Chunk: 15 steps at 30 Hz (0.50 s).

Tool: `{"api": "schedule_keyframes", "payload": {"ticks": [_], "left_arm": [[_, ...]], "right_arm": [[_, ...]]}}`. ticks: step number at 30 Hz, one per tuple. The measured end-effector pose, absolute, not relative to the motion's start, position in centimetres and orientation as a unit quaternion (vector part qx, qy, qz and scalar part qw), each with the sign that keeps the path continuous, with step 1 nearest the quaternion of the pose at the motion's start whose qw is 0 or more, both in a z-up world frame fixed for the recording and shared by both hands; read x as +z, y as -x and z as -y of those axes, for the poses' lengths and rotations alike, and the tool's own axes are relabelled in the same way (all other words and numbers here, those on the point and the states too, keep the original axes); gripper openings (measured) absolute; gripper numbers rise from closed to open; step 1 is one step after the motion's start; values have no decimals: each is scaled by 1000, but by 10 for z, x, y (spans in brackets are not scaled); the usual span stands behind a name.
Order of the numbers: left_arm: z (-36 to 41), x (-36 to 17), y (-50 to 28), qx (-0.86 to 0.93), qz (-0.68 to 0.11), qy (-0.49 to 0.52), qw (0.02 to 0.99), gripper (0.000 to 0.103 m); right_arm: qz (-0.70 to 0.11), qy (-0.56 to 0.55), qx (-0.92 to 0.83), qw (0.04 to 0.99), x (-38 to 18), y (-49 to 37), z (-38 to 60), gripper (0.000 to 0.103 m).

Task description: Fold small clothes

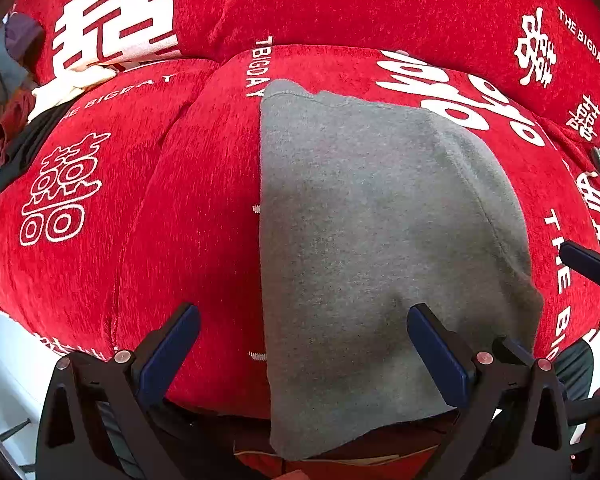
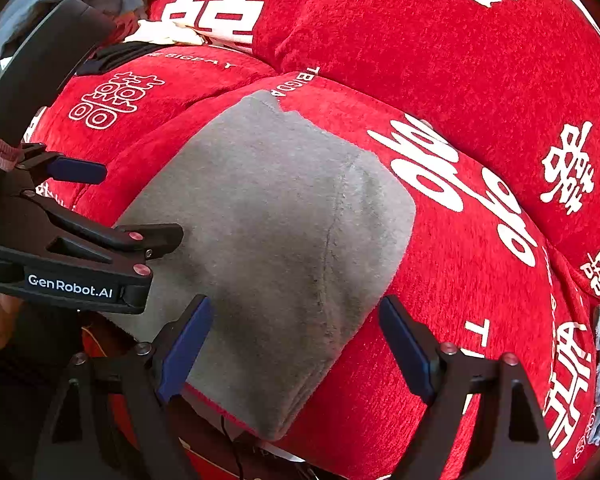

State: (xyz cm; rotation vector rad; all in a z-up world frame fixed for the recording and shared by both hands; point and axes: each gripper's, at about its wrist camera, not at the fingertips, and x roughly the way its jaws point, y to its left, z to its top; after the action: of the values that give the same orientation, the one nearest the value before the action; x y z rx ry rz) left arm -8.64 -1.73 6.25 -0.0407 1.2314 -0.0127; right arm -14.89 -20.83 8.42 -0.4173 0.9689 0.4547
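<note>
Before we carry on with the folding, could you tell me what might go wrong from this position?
1. The grey garment hangs over the front edge of the red sofa cushion; a pull toward the person could probably drag it off.
2. Both the left gripper and the right gripper are open and hold nothing, so a careless pinch may catch the plush cover too.
3. The grippers are close together, so they might collide.

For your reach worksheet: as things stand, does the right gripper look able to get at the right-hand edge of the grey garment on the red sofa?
Probably yes. The right gripper is open just above the grey garment, nothing covers that edge, and the left gripper sits off on the other side.
</note>
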Motion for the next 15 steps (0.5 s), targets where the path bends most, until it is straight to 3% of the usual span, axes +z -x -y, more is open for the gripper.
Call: {"api": "schedule_keyframes", "payload": {"ticks": [15], "left_arm": [[9, 61, 86, -15, -578, 37, 815, 103]], "right_arm": [[-465, 210, 208, 835, 84, 149, 199, 88]]}}
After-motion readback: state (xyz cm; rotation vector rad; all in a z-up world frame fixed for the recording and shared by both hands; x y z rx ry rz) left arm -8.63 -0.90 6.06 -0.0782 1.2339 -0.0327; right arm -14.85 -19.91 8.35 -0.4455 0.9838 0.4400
